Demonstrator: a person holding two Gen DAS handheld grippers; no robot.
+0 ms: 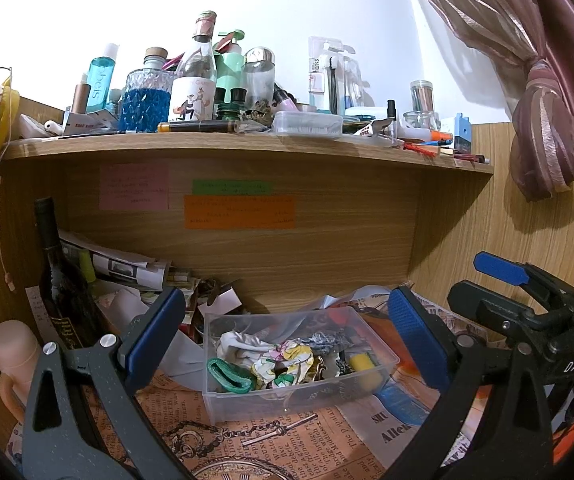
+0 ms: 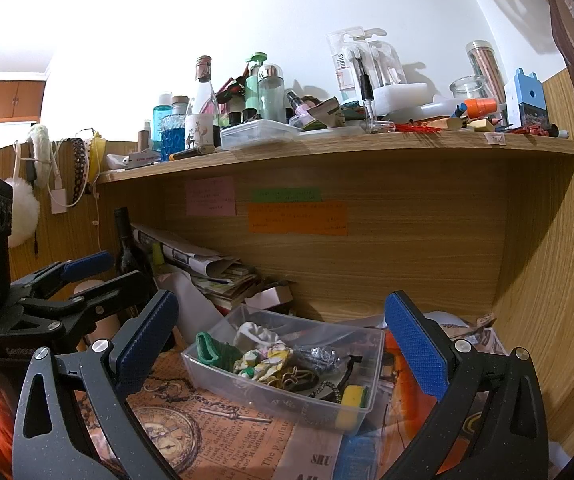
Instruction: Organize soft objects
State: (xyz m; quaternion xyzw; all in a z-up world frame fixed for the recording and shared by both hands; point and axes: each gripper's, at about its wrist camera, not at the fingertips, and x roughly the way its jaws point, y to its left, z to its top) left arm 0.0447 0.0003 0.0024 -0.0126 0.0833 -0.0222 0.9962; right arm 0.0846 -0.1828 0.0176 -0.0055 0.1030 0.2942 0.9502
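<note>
Both grippers hover above the tabletop [image 1: 287, 440] with jaws spread wide and nothing between them, each aimed at the clear plastic bin [image 1: 299, 360] that sits on the newspaper-print covering just ahead.

Inside the bin lie the soft things: a green scrunchie [image 1: 229, 376] at the left end, a floral scrunchie [image 1: 283, 362] in the middle with a white cloth [image 1: 243, 340] behind it, and a yellow sponge [image 1: 361, 362] toward the right end (a few darker, tangled pieces among them are too small to name).

From the left gripper [image 1: 287, 340] the bin is centred between the jaws, its long axis running left to right and slightly toward the far right. From the right gripper [image 2: 283, 344] the same bin [image 2: 283, 364] lies dead ahead too, angled so its near-right corner, holding the sponge [image 2: 351, 398], comes closest.

My judgement: the left gripper is better placed for the green scrunchie, the right for the sponge; either would have to descend over the bin's wall.
</note>
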